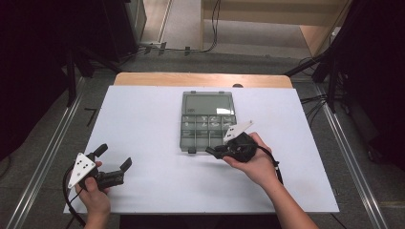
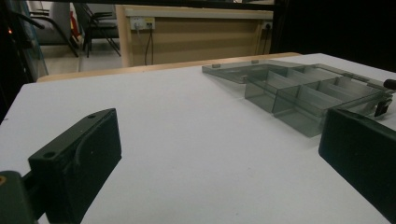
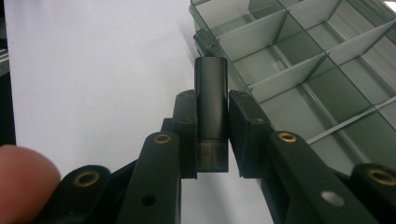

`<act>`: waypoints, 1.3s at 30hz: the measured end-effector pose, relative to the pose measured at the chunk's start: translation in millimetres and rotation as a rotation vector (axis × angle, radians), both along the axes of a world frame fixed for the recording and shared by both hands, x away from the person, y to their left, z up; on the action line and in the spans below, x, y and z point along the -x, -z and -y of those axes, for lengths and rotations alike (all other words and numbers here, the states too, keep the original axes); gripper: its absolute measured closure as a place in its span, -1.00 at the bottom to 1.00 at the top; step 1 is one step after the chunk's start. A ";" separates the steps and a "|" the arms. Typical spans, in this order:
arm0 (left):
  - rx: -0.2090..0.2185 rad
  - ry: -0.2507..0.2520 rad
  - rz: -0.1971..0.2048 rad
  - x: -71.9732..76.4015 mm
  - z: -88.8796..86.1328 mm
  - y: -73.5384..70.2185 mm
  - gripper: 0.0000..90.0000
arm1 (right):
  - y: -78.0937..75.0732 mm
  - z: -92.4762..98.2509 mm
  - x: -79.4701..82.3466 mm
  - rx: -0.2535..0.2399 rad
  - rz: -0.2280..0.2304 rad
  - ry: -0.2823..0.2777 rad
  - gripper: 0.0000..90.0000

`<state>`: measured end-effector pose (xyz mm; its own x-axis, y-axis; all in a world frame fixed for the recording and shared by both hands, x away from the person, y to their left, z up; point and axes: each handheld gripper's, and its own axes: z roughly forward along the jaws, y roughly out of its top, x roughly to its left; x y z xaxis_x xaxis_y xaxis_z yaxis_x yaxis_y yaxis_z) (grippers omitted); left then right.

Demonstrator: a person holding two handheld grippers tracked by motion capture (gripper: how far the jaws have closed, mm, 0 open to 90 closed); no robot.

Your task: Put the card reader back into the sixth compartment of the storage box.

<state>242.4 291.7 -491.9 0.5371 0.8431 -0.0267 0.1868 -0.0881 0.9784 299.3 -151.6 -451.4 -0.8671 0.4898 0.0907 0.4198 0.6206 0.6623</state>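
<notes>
The smoky grey organiser box (image 1: pixel 208 121) sits open on the white table (image 1: pixel 143 124), toward the far middle, its lid folded flat away from the person and its divided compartments facing up. To the left of the box the white top is bare all the way to the table's left edge, and a broad bare strip runs between the box and the near edge. To the right of the box the top also lies bare out to the right edge.

The right gripper (image 1: pixel 213 151) rests just beside the box's near right corner, its tips pointing left along the box's near wall. In the right gripper view its 2 jaws are pressed on a small dark cylinder (image 3: pixel 211 95), which stands upright between the pads and pokes out past them, close to the box's latch.

The left gripper (image 1: pixel 113 159) is well apart from the box, near the table's near left corner, jaws spread wide with nothing between them.

No readable writing shows on the box or the grippers.
</notes>
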 end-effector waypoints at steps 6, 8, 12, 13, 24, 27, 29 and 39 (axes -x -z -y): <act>0.002 -0.001 0.000 0.0 -0.1 0.0 -1.00 | -1.7 -1.5 -3.8 -0.002 -0.001 0.005 0.59; 0.002 0.000 0.000 0.0 -0.2 0.0 -1.00 | -2.7 -3.6 -5.6 0.001 0.001 0.004 0.59; 0.004 0.000 -0.001 0.0 -0.3 0.0 -1.00 | -3.6 -5.5 -7.4 0.002 0.002 0.006 0.59; 0.004 0.000 -0.001 0.0 -0.3 0.0 -1.00 | -3.8 -6.0 -8.3 0.003 0.003 0.007 0.59; 0.003 0.002 -0.002 0.0 -0.4 0.0 -1.00 | -4.3 -8.7 -16.2 -0.007 -0.009 0.027 0.59; 0.004 0.002 -0.002 0.0 -0.4 0.0 -1.00 | -4.3 -8.7 -17.9 -0.009 -0.006 0.034 0.59; 0.003 0.000 -0.004 -0.1 -0.4 0.0 -1.00 | -4.6 -9.2 -19.9 -0.011 -0.009 0.051 0.59; 0.005 0.000 -0.005 -0.3 -0.1 0.1 -1.00 | -4.6 -13.0 -25.8 -0.021 -0.016 0.075 0.59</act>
<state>242.7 291.9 -492.0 0.5366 0.8432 -0.0330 0.1916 -0.0836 0.9779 325.1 -138.6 -446.9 -0.8263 0.5514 0.1148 0.4752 0.5731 0.6676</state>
